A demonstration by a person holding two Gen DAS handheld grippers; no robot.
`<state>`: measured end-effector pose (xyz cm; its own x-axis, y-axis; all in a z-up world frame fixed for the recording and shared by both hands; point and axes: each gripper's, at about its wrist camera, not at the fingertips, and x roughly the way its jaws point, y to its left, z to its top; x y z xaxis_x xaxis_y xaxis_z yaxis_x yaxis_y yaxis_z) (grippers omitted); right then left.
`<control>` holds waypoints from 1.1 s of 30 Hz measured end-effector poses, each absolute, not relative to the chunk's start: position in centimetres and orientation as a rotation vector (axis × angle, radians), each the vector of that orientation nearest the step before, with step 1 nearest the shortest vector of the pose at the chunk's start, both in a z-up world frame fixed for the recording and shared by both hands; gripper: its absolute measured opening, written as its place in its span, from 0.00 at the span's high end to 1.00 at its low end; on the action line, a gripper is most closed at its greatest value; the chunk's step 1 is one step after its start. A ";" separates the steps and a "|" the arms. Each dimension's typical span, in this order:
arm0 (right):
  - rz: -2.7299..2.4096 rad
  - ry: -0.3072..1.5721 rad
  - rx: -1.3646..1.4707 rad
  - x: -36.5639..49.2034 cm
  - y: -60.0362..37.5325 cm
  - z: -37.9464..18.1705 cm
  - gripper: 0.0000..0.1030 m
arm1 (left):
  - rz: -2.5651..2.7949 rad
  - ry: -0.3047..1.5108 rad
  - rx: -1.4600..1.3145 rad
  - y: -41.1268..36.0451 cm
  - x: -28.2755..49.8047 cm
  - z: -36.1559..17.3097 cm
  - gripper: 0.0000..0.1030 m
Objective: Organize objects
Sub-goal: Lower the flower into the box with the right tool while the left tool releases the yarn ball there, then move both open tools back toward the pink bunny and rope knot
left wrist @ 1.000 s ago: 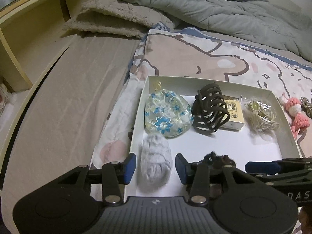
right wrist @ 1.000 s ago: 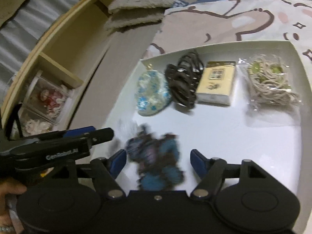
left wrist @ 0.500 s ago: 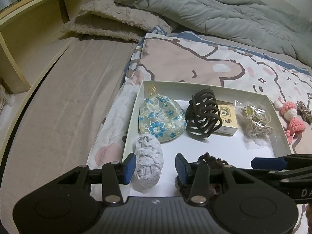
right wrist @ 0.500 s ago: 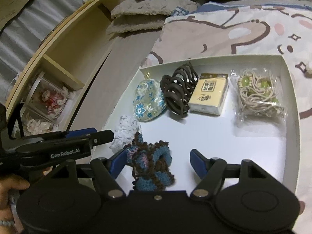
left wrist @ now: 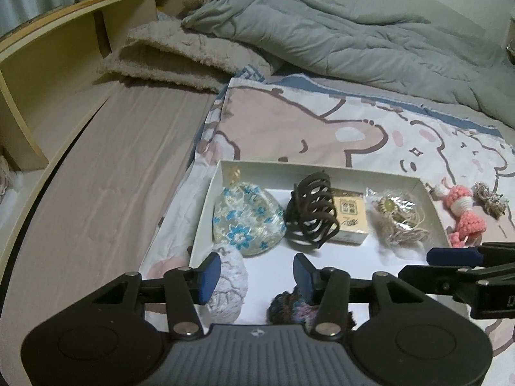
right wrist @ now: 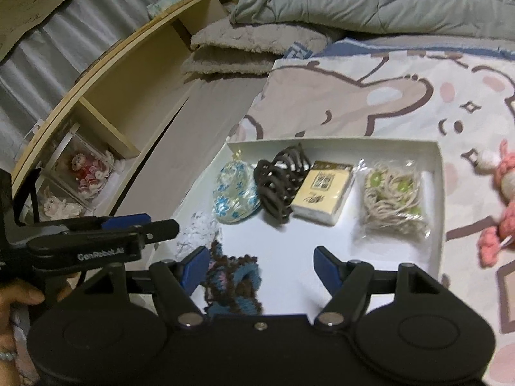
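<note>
Both tongs lifted off box [left wrist: 206,218], left tongs [left wrist: 257,273] just opened off white scrunchie [left wrist: 228,284], right tongs [right wrist: 260,268] open above dark scrunchie [right wrist: 233,281].

The left gripper [left wrist: 257,272] sits at the bottom centre of its own view, pointing steeply downward; its jaws have just been opening and grip nothing. The right gripper [right wrist: 260,267] fills the bottom of its view, jaws parted and gripping nothing. A hand [right wrist: 19,292] holds the left gripper's handle at the lower left edge.
</note>
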<state>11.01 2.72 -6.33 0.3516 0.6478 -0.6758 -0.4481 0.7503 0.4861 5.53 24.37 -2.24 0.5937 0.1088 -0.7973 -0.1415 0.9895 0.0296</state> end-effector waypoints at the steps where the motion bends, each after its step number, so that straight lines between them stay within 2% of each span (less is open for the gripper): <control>1: 0.714 0.975 0.226 11.0 2.5 -6.2 0.29 | 0.143 0.920 -0.039 24.2 5.5 -2.0 0.50; 3: 0.709 0.963 0.215 11.1 2.0 -5.9 0.29 | 0.139 0.911 -0.037 23.8 5.5 -1.7 0.47; 5: 0.706 0.953 0.209 11.1 1.5 -5.6 0.29 | 0.143 0.904 -0.029 23.3 5.5 -1.4 0.35; 11: 0.673 0.913 0.169 11.0 -0.1 -4.6 0.25 | 0.146 0.886 -0.033 21.9 5.8 -0.7 0.09; 14: 0.662 0.900 0.158 11.1 -1.0 -3.9 0.20 | 0.142 0.881 -0.031 21.2 6.0 -0.4 0.03; 18: 0.645 0.880 0.138 11.1 -2.2 -3.1 0.06 | 0.133 0.879 -0.027 20.1 6.3 -0.1 0.00; 22: 0.625 0.858 0.123 11.1 -3.6 -2.2 0.00 | 0.124 0.876 -0.030 19.1 6.8 0.1 0.00; 33: 0.528 0.827 0.087 11.6 -8.9 -1.0 0.00 | 0.082 0.861 -0.022 15.2 7.9 1.0 0.00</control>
